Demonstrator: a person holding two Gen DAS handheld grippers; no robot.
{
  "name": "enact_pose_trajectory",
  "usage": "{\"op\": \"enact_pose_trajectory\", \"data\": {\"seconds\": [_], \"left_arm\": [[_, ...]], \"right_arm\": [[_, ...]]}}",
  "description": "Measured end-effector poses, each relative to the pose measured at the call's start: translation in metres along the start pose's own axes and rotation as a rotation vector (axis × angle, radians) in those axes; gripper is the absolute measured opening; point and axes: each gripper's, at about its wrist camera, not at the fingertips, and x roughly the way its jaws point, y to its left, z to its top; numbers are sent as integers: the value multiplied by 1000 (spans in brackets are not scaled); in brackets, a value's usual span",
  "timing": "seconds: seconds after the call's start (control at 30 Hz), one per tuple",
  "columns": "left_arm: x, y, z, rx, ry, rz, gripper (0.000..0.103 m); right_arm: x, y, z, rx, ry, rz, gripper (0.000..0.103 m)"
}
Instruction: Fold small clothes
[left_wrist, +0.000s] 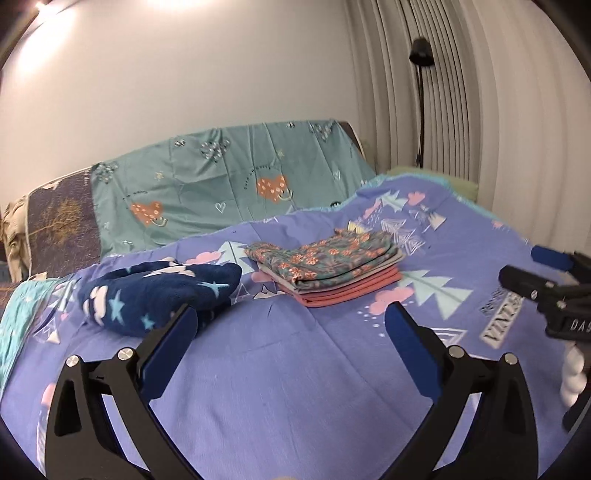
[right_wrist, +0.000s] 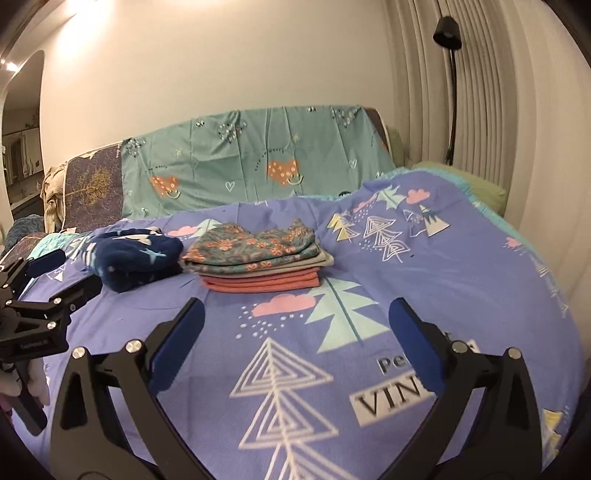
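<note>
Both tools are hovering above the near part of the bed, which is lying under a purple sheet printed with trees and clouds, and neither is holding anything. The left tool is standing with its blue-padded fingers wide apart over bare sheet, and the right tool is likewise spread open and empty. Further back, near the middle of the bed, a folded stack is sitting squarely: a floral teal piece is lying on top, a grey one beneath it, and salmon-coloured pieces at the bottom, with edges roughly aligned. Just to the left of that stack, close beside it and possibly touching, a navy fleece garment with stars and clouds is lying in a loose, rumpled heap. Judging from this, most of the small clothes are looking finished, while the fleece piece is seemingly waiting as the one item left to fold; whether more clothes are lying out of view cannot be told. Behind the bed a teal cover with hearts is draping over a sofa back.
</note>
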Motion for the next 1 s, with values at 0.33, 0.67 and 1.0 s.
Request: {"op": "enact_pose_trajectory", "data": {"seconds": [0.33,0.67,1.0], "left_arm": [[-70,-7,-17,-44,39,70,102],[-104,-6,-26,-74,49,93,102],[-108,-13,-32,-62,95,123,102]], "right_arm": [[-48,16,-27,55,99,16,101],[-80,27,-26,48,67,10,101],[-89,39,-25,15,72,9,101]]}}
